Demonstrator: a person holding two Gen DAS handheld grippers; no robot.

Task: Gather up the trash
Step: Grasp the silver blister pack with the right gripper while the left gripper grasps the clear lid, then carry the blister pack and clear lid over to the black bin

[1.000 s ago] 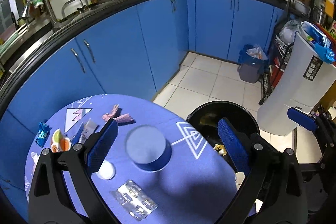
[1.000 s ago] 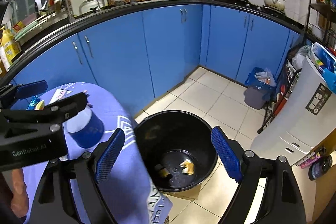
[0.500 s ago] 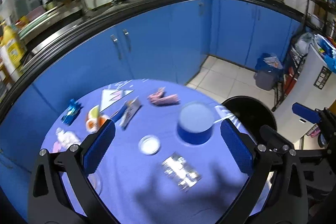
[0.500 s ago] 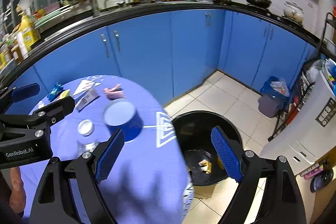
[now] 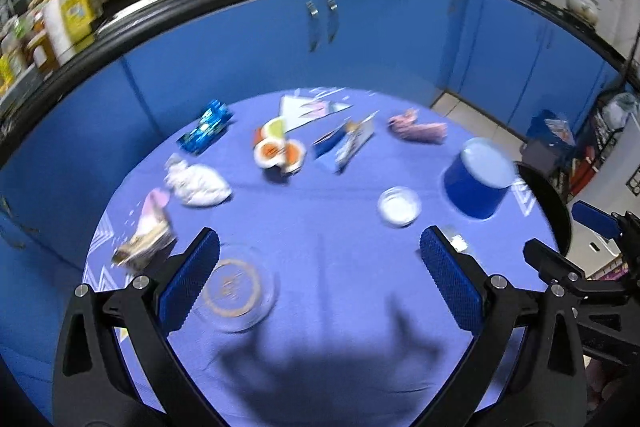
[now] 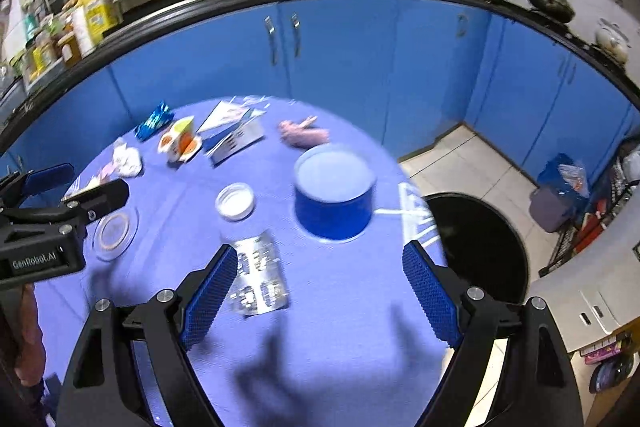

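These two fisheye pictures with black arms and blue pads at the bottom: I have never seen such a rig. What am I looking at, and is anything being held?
A person carries a hand-held gripper in each hand, each with a camera looking along its two fingers. The left gripper and the right gripper are both open and hold nothing. In the right view the left gripper also shows at the left edge.

Both hang over a round table with a blue cloth. On it lie a blue tin, a small white lid, a silver blister pack, a clear lid, a crumpled tissue, a blue wrapper and other wrappers. A black bin stands on the floor beside the table.
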